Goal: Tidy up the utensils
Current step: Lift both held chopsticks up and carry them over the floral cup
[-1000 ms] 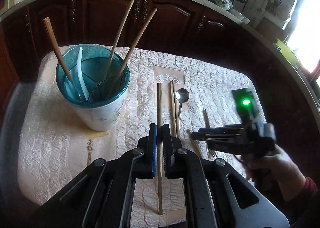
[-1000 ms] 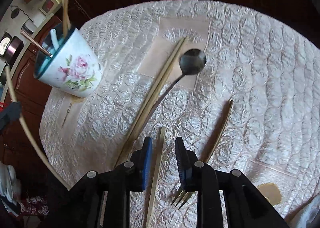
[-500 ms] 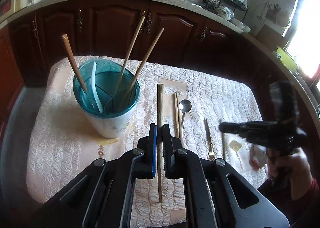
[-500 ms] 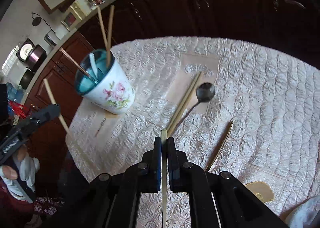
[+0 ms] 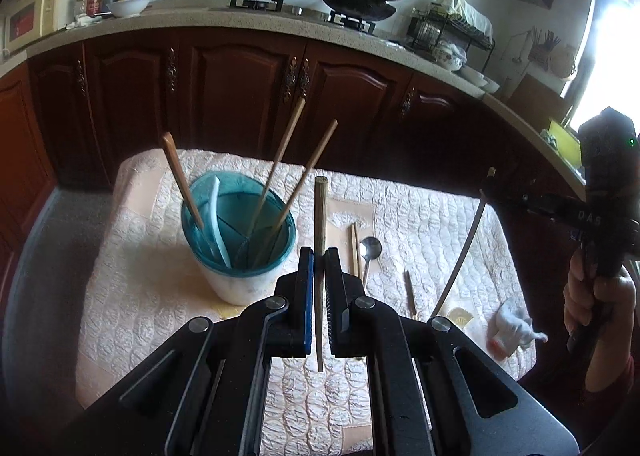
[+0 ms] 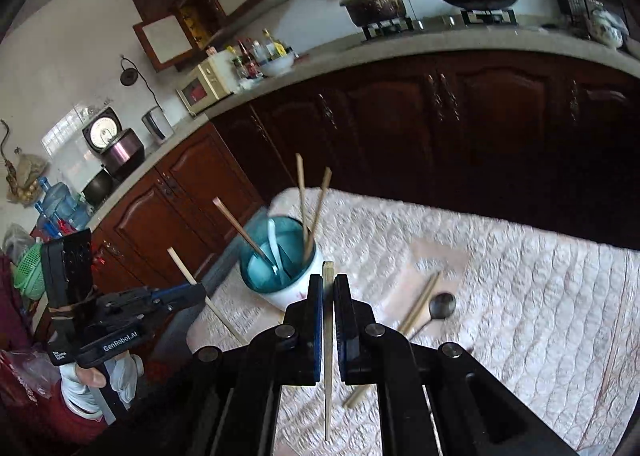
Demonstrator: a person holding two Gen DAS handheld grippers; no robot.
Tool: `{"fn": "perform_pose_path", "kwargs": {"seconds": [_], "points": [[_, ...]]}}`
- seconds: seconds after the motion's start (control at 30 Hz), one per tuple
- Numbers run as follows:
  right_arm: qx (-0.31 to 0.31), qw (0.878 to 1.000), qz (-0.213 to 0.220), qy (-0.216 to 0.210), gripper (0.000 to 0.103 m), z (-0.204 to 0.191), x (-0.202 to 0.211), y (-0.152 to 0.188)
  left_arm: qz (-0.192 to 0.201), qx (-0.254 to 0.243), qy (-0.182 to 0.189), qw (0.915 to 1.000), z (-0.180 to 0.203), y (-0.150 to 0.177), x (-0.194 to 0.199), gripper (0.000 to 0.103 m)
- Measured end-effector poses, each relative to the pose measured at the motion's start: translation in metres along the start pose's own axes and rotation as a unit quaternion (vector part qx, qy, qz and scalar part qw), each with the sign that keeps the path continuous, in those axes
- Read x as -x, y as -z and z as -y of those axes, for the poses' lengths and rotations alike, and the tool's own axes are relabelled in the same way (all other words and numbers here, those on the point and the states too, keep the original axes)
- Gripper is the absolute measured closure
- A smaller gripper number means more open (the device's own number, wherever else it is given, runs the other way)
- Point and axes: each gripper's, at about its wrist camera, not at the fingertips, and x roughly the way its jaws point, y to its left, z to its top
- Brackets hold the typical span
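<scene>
The teal cup (image 5: 238, 232) is the landmark; chopsticks already stand in it. Just right of it, the left gripper (image 5: 319, 276) has its jaws pinched on a chopstick (image 5: 319, 211). Farther right, the right gripper (image 6: 328, 308) pinches a second chopstick (image 6: 328, 356). Both sticks now hang above the cloth; a second ago they lay lower. Next, I think, each tip must be dropped into the cup.

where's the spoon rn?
Spoon lies flat on the quilt, right of the cup, beside two chopsticks; in the right wrist view it's just right of the gripper tips.
</scene>
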Motion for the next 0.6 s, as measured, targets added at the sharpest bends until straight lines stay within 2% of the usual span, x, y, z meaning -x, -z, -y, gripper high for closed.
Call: {"fn": "perform_pose_path", "kwargs": {"seconds": [0.13, 0.3, 0.6], "points": [[0.014, 0.999, 0.027, -0.009, 0.098, -0.018, 0.009, -0.027, 0.030, 0.006, -0.008, 0.9995, -0.010, -0.024, 0.019, 0.099], [0.026, 0.998, 0.059, -0.022, 0.098, -0.037, 0.007, -0.065, 0.070, 0.011, -0.035, 0.9969, -0.022, -0.054, 0.031, 0.099], [0.046, 0.996, 0.078, -0.014, 0.098, -0.069, -0.032, -0.116, 0.104, 0.018, -0.086, 0.9907, -0.048, -0.087, 0.024, 0.099]]}}
